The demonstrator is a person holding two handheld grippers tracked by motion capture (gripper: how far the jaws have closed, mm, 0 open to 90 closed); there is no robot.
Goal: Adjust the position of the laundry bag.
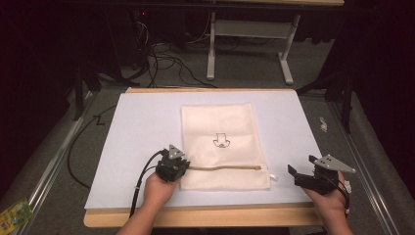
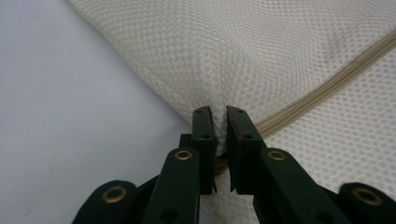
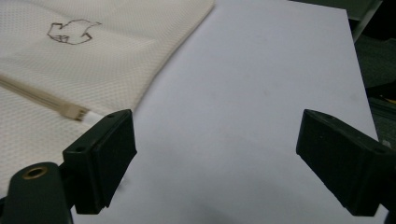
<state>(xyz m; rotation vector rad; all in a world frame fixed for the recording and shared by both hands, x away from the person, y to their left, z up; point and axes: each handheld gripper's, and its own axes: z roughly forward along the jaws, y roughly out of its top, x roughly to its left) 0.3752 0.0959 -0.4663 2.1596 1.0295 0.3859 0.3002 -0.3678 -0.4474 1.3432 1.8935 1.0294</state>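
A cream mesh bag (image 1: 220,129) lies flat on the white sheet (image 1: 142,132), with a small dark outline print (image 1: 220,141) in its middle and a tan zipper (image 1: 222,168) running across near its front edge. My left gripper (image 1: 183,166) is shut on the bag's left edge beside the zipper's end; in the left gripper view the mesh (image 2: 243,51) bunches up between the closed jaws (image 2: 222,133), and the zipper (image 2: 327,88) runs off to the right. My right gripper (image 1: 301,167) stands open to the right of the bag, over the bare sheet (image 3: 243,93). The zipper's pull end (image 3: 77,112) lies just beyond its left jaw.
The sheet covers a wooden table (image 1: 205,216). Metal rails (image 1: 54,161) run along both sides. Behind stand a white desk frame (image 1: 211,44) and loose cables (image 1: 166,58) on the floor. A green packet (image 1: 13,215) lies at the bottom left.
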